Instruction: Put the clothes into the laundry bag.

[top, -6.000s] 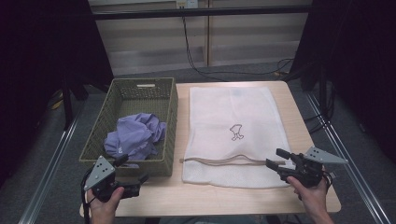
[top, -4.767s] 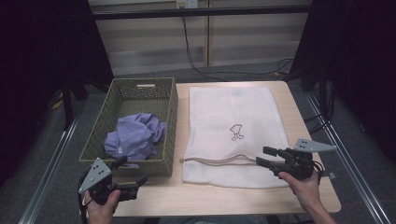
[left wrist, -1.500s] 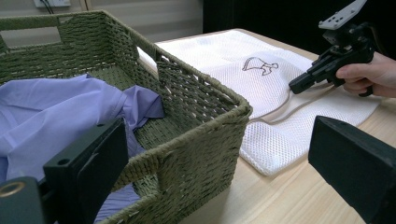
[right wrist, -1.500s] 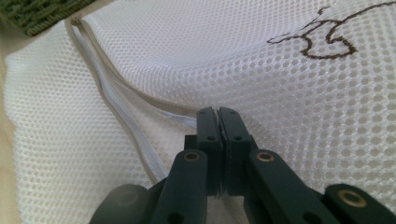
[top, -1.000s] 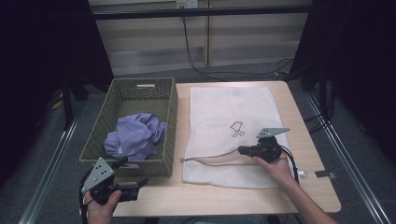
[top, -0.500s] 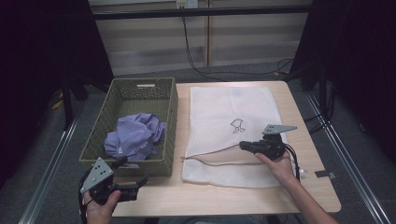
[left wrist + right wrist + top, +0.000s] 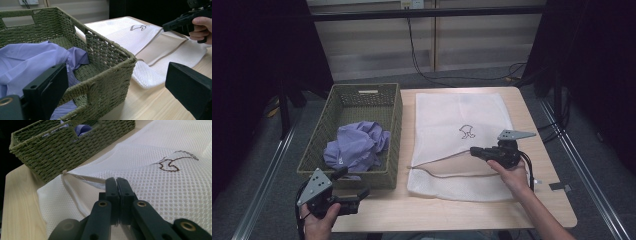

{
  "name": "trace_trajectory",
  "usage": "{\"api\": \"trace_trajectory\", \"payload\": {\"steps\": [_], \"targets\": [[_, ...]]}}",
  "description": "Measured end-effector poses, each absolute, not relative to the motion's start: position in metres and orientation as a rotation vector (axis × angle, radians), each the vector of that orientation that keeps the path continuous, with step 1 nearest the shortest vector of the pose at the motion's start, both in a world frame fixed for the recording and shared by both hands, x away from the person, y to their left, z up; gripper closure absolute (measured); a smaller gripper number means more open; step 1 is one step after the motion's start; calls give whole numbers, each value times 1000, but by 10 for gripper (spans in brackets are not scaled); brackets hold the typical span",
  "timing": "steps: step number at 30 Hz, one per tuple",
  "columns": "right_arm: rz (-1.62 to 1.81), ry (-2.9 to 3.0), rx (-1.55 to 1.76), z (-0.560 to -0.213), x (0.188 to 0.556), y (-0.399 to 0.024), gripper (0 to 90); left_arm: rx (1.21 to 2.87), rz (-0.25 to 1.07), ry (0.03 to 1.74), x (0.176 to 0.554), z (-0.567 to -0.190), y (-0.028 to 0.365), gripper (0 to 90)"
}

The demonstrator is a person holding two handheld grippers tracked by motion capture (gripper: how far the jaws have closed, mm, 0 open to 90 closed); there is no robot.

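Note:
A white mesh laundry bag [image 7: 462,115] with a dark embroidered mark lies flat on the wooden table. My right gripper [image 7: 473,150] is shut on the upper layer of the bag's open front edge and holds it raised, so the mouth gapes. In the right gripper view the jaws [image 7: 116,181] pinch the mesh bag [image 7: 155,185] at its hem. A crumpled purple shirt [image 7: 357,145] lies in the green woven basket [image 7: 362,90]. My left gripper [image 7: 352,184] stands open at the basket's near corner with nothing held; its gripper [image 7: 117,92] faces the basket [image 7: 110,57] and shirt [image 7: 27,62].
The basket stands left of the bag, almost touching it. A drawstring loop [image 7: 447,175] trails from the bag's mouth. Bare wood [image 7: 452,212] runs along the front edge, and a small strip of tape [image 7: 559,187] lies at the right front.
My right gripper came in from the table's right front to the bag's mouth, shut on the top layer and lifted it slightly. The left gripper stayed by the basket.

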State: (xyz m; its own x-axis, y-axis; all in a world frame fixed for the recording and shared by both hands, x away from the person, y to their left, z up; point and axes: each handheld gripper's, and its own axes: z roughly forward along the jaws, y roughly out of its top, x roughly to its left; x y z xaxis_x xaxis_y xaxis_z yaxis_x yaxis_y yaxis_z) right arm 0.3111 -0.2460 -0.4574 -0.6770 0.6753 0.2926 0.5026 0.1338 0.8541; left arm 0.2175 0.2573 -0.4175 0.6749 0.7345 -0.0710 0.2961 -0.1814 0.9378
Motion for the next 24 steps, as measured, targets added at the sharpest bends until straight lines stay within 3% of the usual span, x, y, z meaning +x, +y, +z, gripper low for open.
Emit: {"api": "trace_trajectory", "payload": {"steps": [24], "targets": [[1675,2150,1160,-427,323,-246,885,1753,470,844,223,-417,257,47]]}}
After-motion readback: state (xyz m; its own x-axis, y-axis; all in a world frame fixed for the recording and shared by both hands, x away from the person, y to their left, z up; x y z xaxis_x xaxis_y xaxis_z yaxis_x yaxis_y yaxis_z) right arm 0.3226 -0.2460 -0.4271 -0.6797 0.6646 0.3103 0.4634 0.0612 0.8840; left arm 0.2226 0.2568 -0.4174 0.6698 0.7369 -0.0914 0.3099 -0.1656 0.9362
